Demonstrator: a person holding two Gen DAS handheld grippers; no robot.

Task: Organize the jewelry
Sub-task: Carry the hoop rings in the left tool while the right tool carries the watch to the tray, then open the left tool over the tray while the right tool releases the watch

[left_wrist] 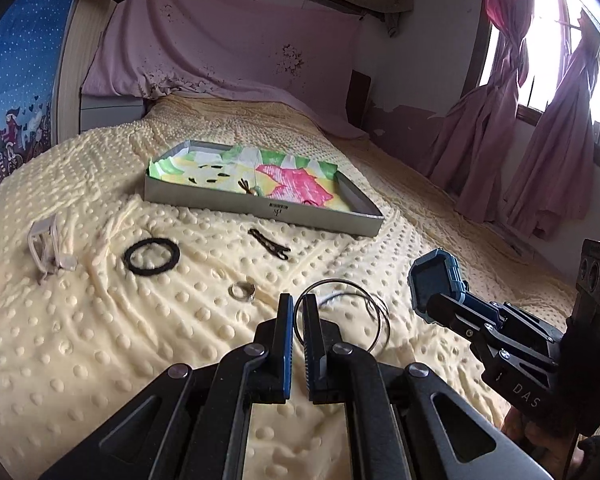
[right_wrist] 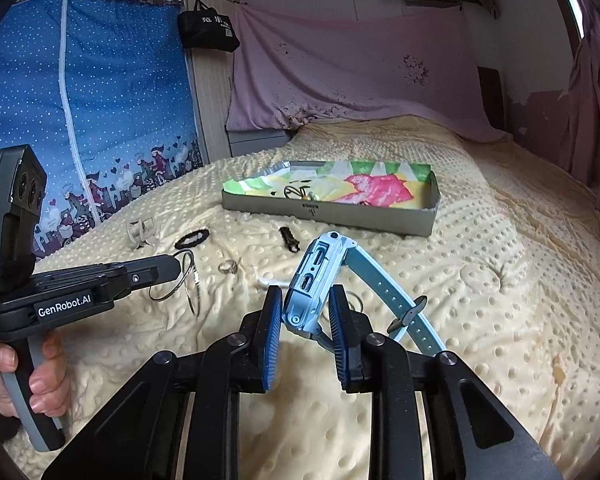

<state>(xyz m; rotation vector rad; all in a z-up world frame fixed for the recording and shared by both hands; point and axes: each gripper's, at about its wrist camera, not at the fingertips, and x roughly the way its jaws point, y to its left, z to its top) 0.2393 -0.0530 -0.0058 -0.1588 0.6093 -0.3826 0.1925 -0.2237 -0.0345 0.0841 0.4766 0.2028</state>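
Note:
My left gripper [left_wrist: 299,308] is shut on thin silver bangles [left_wrist: 374,312], held just above the bed; it also shows in the right wrist view [right_wrist: 178,264] with the bangles [right_wrist: 188,284] hanging from its tip. My right gripper [right_wrist: 302,300] is shut on a light blue smartwatch [right_wrist: 320,272], its strap [right_wrist: 384,292] trailing right; it shows in the left wrist view [left_wrist: 440,284]. A shallow grey tray [left_wrist: 260,206] lined with colourful paper lies ahead, holding hairpins and a small ornament [left_wrist: 250,189].
On the yellow dotted blanket [left_wrist: 100,340] lie a silver ring [left_wrist: 242,292], a black hair tie [left_wrist: 152,255], a black hairpin [left_wrist: 270,244] and a clear plastic clip [left_wrist: 48,250]. Pink curtains [left_wrist: 520,152] hang at the right, a blue wardrobe [right_wrist: 80,120] at the left.

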